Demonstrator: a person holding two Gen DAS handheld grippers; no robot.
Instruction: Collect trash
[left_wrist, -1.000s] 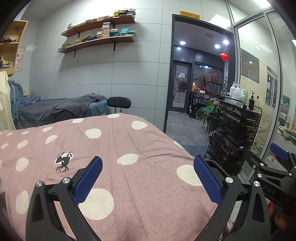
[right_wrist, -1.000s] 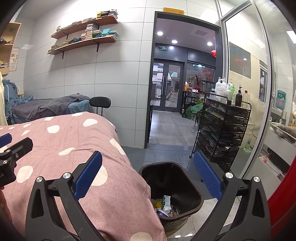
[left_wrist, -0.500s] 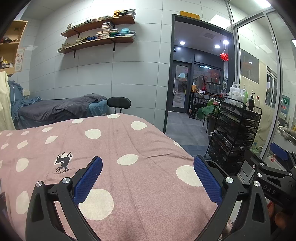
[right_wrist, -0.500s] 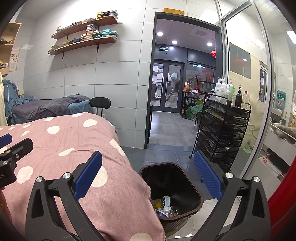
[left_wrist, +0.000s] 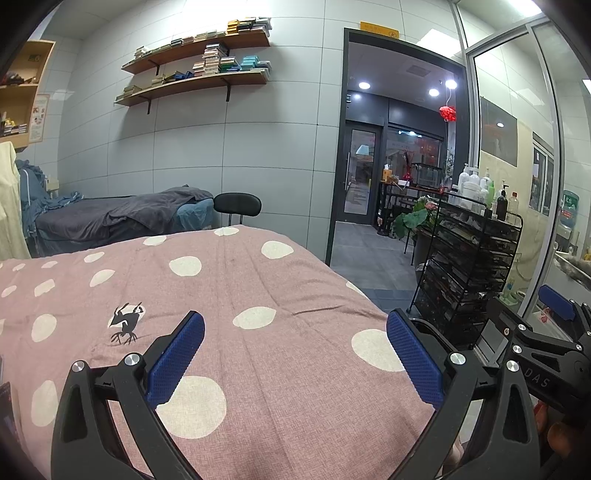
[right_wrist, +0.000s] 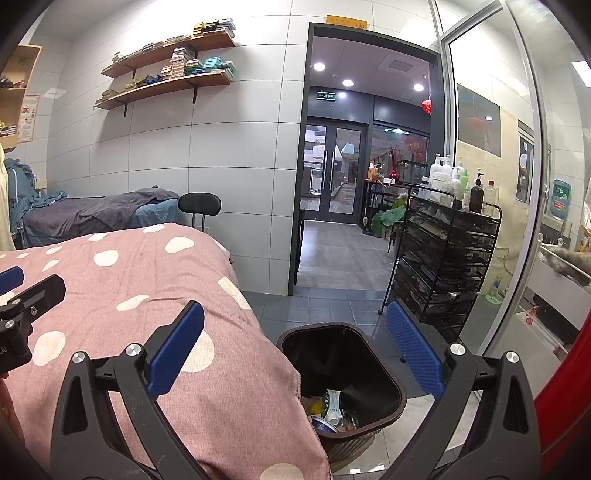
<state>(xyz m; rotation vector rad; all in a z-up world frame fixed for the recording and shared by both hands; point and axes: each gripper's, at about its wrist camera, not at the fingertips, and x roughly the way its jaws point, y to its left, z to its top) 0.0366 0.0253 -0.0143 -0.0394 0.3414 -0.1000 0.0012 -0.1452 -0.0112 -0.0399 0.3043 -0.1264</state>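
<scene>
Blue pads spread wide on my left gripper, nothing between, over pink dotted bedspread. My right gripper likewise spread, empty, above bin at bed corner; trash lies inside bin.

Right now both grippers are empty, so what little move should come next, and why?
Probably turn both grippers to look for more trash. The left gripper and right gripper are open and hold nothing, the pink dotted cover shows no litter in view, and the black bin beside the bed already has wrappers at its bottom.
</scene>
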